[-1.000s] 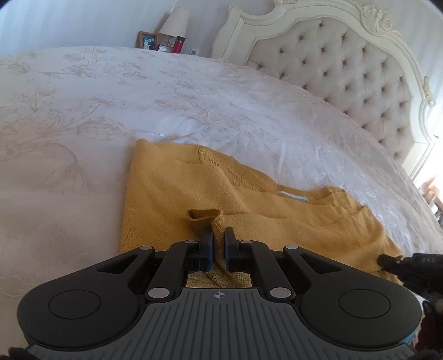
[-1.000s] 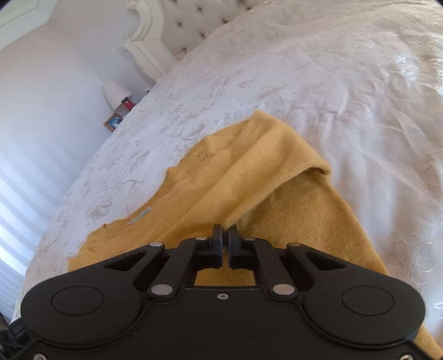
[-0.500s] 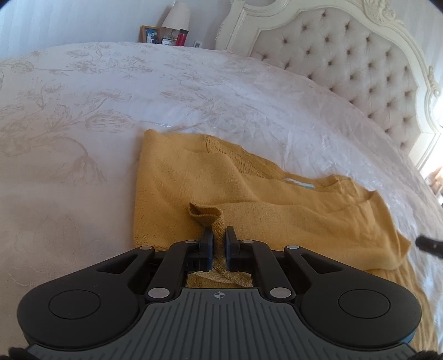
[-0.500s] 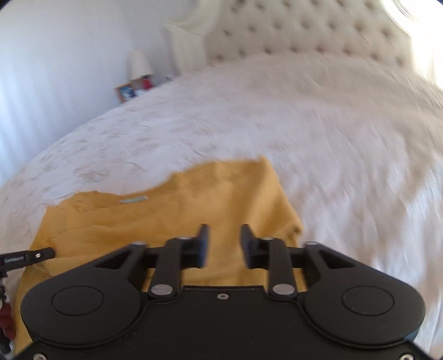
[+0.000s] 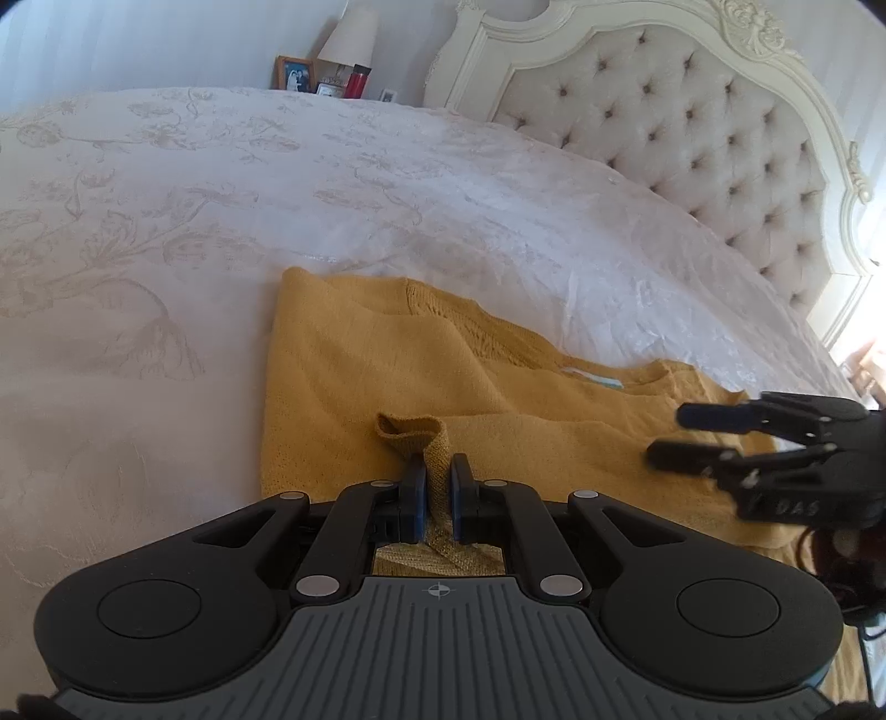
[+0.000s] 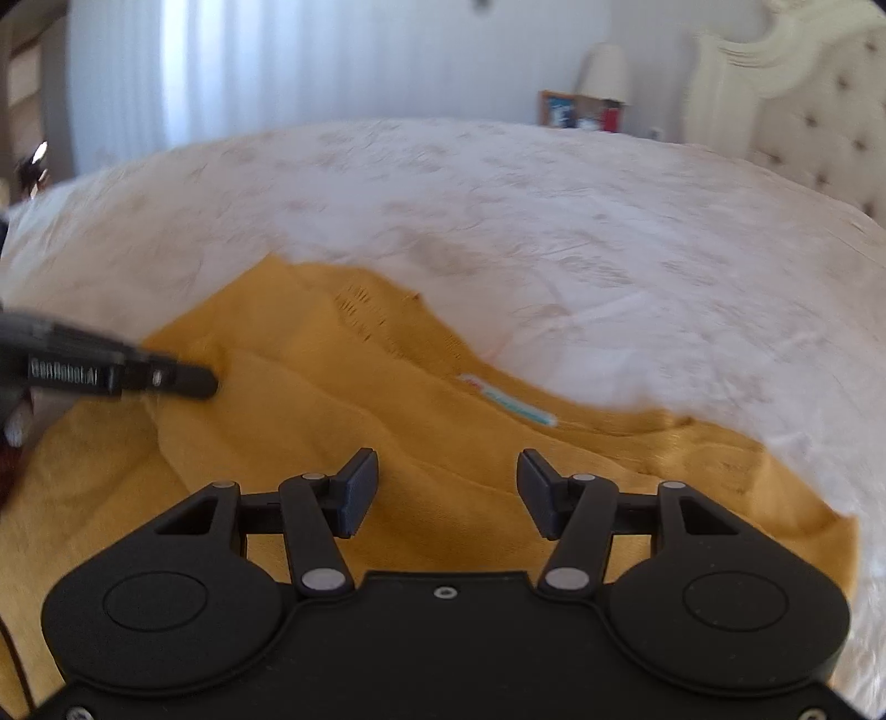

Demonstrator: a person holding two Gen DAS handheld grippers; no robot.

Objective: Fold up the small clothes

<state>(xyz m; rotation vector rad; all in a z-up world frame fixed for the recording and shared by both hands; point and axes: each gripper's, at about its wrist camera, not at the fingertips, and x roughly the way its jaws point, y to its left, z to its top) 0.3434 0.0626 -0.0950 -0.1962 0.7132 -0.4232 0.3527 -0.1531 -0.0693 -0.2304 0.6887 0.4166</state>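
One mustard-yellow knit sweater [image 5: 387,376] lies partly folded on a white bed [image 5: 221,210], filling the lower centre of both views. Two black claws are in view. The left claw [image 5: 437,487], bottom centre of its view, is pressed together, pinching a raised ribbed strip of the sweater. The right claw [image 6: 446,493] is spreading wider above the knit, with nothing between its fingers. One tufted cream headboard [image 5: 692,138] with carved trim curves across the upper right. In the top centre stand one lamp [image 5: 350,33], one framed photo [image 5: 295,72] and one red cylinder [image 5: 359,82]. The bedspread has a faint floral pattern.
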